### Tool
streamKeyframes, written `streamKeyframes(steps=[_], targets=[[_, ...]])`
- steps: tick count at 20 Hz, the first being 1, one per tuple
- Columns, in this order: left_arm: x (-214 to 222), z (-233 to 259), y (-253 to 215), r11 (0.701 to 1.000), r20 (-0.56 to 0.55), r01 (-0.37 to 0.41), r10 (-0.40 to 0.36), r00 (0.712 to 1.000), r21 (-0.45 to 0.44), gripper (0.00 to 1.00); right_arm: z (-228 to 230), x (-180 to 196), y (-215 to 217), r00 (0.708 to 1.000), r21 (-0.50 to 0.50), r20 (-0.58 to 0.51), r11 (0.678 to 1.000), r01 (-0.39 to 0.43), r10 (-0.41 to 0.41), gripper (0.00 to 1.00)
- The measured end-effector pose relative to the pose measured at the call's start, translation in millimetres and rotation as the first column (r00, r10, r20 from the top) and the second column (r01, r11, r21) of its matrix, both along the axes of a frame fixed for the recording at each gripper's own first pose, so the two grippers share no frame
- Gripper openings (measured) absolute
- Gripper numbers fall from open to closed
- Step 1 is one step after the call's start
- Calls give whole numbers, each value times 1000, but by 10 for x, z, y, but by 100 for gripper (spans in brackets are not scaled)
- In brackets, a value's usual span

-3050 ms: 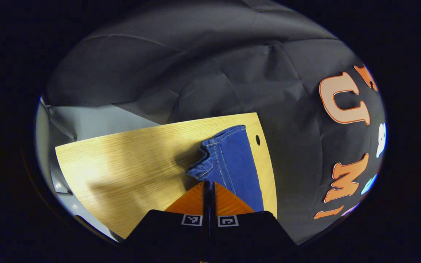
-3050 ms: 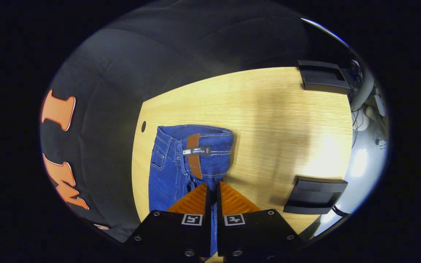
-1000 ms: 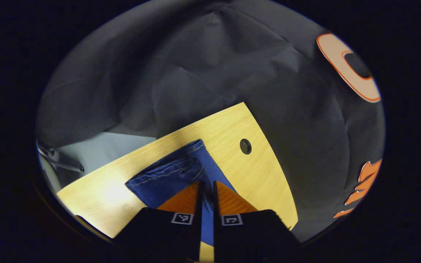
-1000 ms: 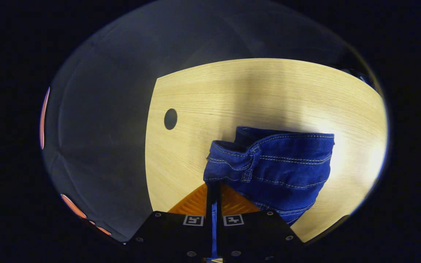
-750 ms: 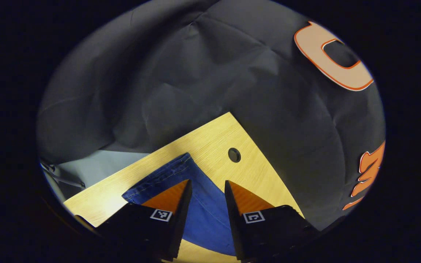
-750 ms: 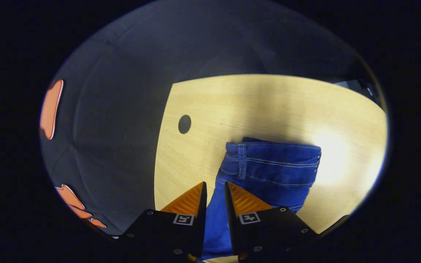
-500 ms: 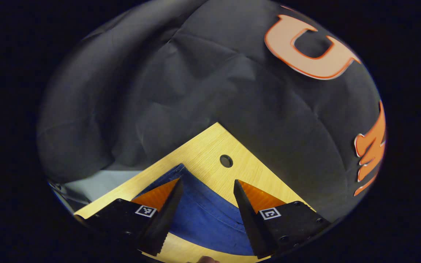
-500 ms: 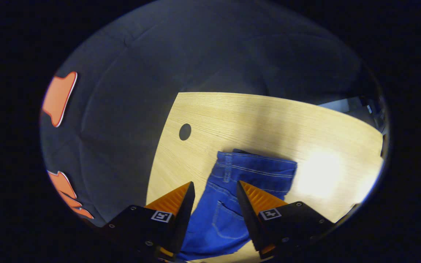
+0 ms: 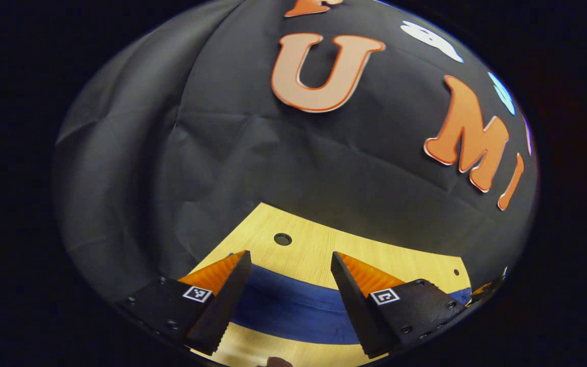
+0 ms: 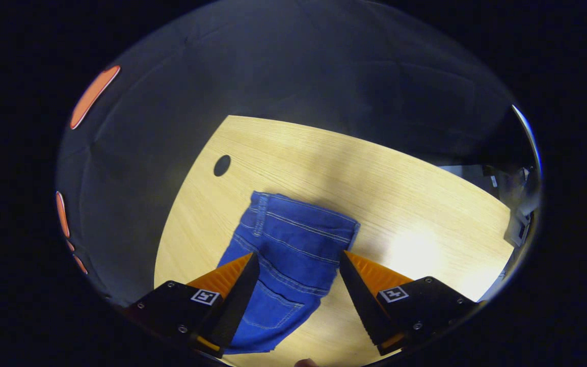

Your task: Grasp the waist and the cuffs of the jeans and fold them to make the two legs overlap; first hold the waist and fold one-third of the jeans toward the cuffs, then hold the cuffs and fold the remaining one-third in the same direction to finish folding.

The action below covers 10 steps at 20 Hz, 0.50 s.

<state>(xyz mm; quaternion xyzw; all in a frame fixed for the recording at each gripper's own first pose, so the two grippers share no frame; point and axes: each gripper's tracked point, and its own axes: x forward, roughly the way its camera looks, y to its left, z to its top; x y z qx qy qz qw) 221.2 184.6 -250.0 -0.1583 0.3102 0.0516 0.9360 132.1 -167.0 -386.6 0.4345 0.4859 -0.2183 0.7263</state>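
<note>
**Both grippers off the denim, waist fold next**

Released since a second ago: both grippers, then pinched on the jeans, now stand with fingers wide apart and lifted clear, holding nothing, and the two legs lie overlapped on the wooden table (image 10: 416, 173).

Nearest in the right gripper view, the right gripper (image 10: 298, 278) hangs above the jeans (image 10: 293, 244), which run straight out from between its spread fingers (a back pocket sits just inside the gap). Beyond the fingertips lies the waistband (image 10: 303, 214), crosswise to the fingers, its stitched edge flat on the wood. Farther off, up and to the left, is the table's round cable hole (image 10: 221, 165), and behind that the booth wall.

In the left gripper view, the left gripper (image 9: 289, 278) hovers over a blue band of the denim (image 9: 293, 306) that crosses the gap from side to side. Past it come bare table, a cable hole (image 9: 282, 238), then the wall.

Judging from this, the right gripper is the nearer to the waist. The long axis runs along its fingers, so a short reach forward and down should meet the waistband.
</note>
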Motion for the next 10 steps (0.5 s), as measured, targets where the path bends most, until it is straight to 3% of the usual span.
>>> streamKeyframes(steps=[10], targets=[[118,168,4,982,117,114,-132,984,152,98,-324,61,48,999,19,-28,1000,17,-16,98]])
